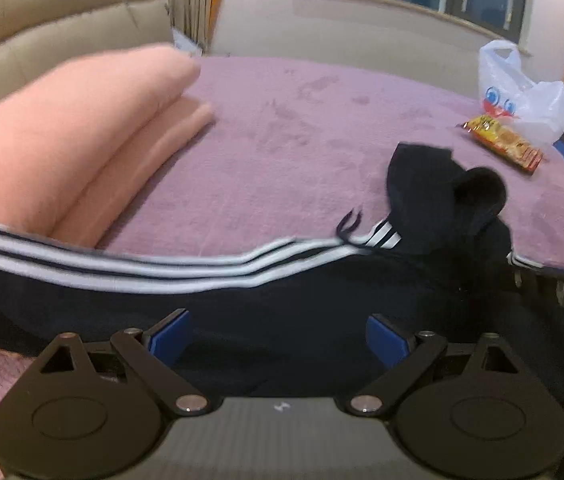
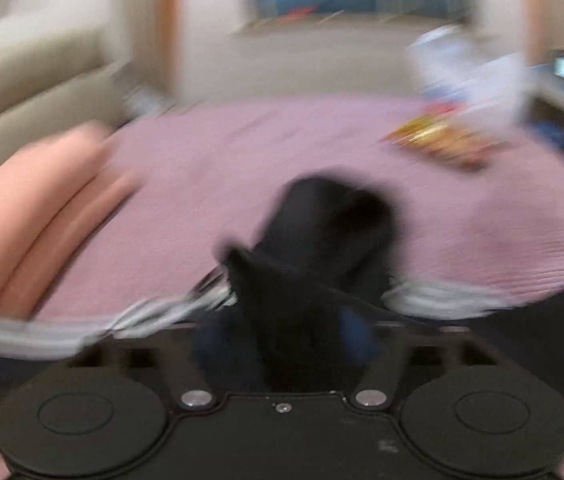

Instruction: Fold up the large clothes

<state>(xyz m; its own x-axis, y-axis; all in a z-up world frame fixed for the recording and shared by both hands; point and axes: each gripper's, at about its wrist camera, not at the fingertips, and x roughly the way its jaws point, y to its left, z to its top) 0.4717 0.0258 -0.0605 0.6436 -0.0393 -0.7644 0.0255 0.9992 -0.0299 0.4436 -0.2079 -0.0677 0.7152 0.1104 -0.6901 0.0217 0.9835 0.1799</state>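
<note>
Purple bed (image 1: 282,128) under me, pink folded blanket (image 1: 62,140) off to the left, plastic bag (image 1: 521,92) and snack packet (image 1: 501,142) at the far right. The black striped hoodie (image 1: 266,304) lies across the near edge. My left tongs (image 1: 278,338) gape apart over it; my right tongs (image 2: 301,344) pinch a blurred fold of it.

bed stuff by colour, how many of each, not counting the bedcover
black: 1, the hoodie with white stripes
pink: 1, the folded blanket
white: 1, the plastic bag
yellow and red: 1, the snack packet
total: 4
</note>
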